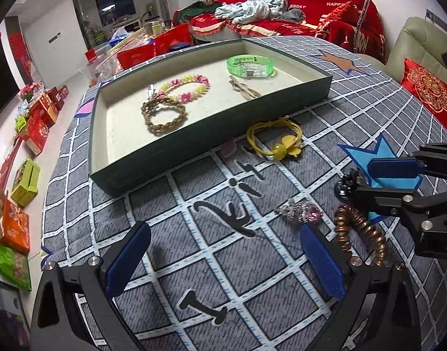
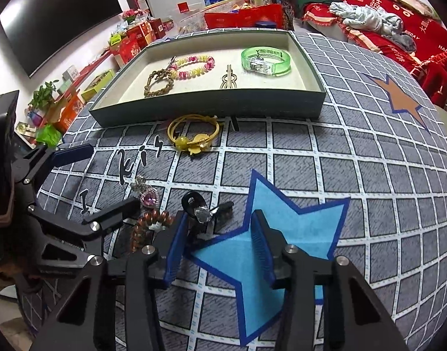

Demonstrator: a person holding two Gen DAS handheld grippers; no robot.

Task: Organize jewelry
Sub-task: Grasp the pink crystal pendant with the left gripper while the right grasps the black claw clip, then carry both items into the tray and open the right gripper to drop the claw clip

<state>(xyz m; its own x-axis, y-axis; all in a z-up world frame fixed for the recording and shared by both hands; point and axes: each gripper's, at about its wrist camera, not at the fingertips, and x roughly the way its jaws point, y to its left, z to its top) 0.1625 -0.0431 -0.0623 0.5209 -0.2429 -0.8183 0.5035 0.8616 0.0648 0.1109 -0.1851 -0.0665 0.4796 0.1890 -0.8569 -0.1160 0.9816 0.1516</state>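
Gridded table (image 2: 369,175) holds loose jewelry before the tray (image 2: 211,111); right tool (image 2: 220,242), half-open and empty, may miss the black clip (image 2: 200,207) beside it.

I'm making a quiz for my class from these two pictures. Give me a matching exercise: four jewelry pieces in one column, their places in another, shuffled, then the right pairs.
Things:
1. translucent green plastic bangle
2. yellow cord bracelet with a flower charm
3. brown twisted rope bracelet
4. coppery spiral coil hair tie

Places:
A. on the cloth, just in front of the tray's near wall
B. in the dark green tray, beside the pink and yellow bead bracelet
C. on the cloth, close beside one finger of the left gripper
D. in the tray, at its other end from the rope bracelet

Pairs: 1-D, 2-A, 3-B, 4-C
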